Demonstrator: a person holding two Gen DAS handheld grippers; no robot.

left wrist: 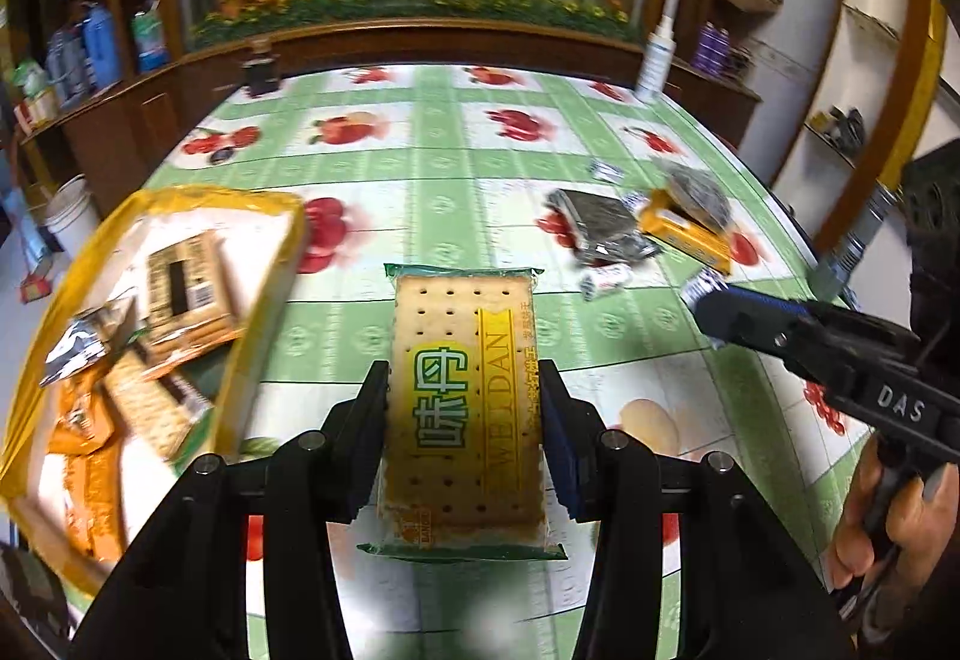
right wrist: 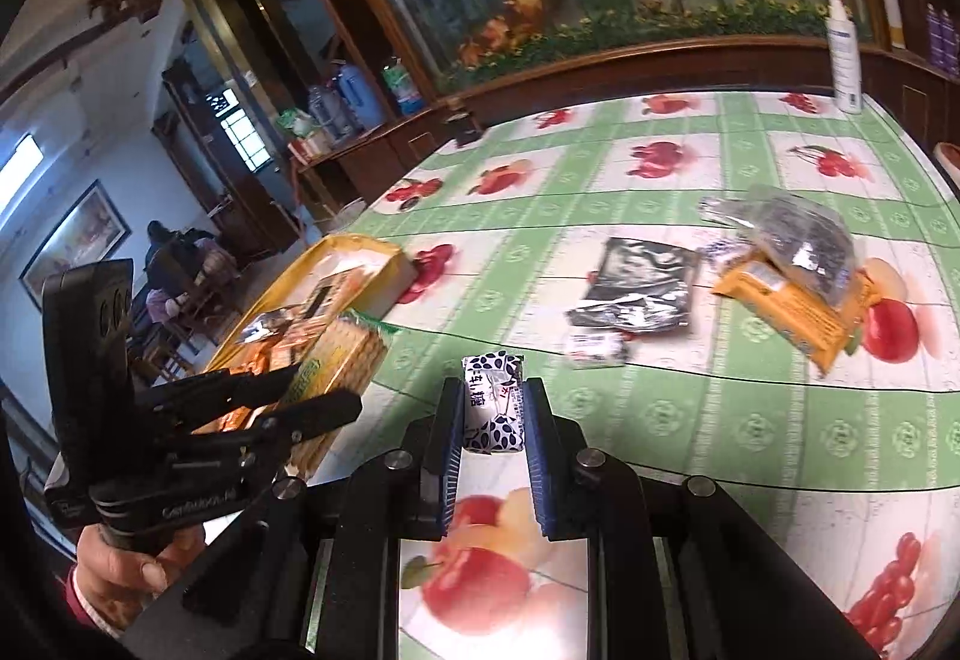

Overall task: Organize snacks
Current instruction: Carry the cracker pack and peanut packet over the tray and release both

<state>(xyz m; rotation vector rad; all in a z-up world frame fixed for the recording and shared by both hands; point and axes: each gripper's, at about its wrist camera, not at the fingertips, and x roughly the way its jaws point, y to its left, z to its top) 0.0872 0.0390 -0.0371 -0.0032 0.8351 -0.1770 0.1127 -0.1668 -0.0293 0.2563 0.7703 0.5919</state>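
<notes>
My left gripper (left wrist: 462, 378) is shut on a green-edged cracker pack (left wrist: 462, 408) and holds it lengthwise above the fruit-print tablecloth (left wrist: 480, 162). To its left stands a yellow-rimmed tray (left wrist: 282, 252) that holds several snack packs. In the right wrist view the left gripper (right wrist: 324, 396) and the cracker pack (right wrist: 345, 354) hang beside that tray (right wrist: 360, 243). My right gripper (right wrist: 492, 387) is shut on a small white candy with dark blue spots (right wrist: 492, 408), lifted off the table. The right gripper (left wrist: 714, 312) also shows at the right of the left wrist view.
On the table's right side lie a dark foil packet (right wrist: 642, 288), an orange pack (right wrist: 792, 306) under a clear bag of dark pieces (right wrist: 804, 240), and a small wrapped candy (right wrist: 594, 345). A white spray bottle (right wrist: 843, 54) and a dark jar (left wrist: 261, 72) stand at the far edge.
</notes>
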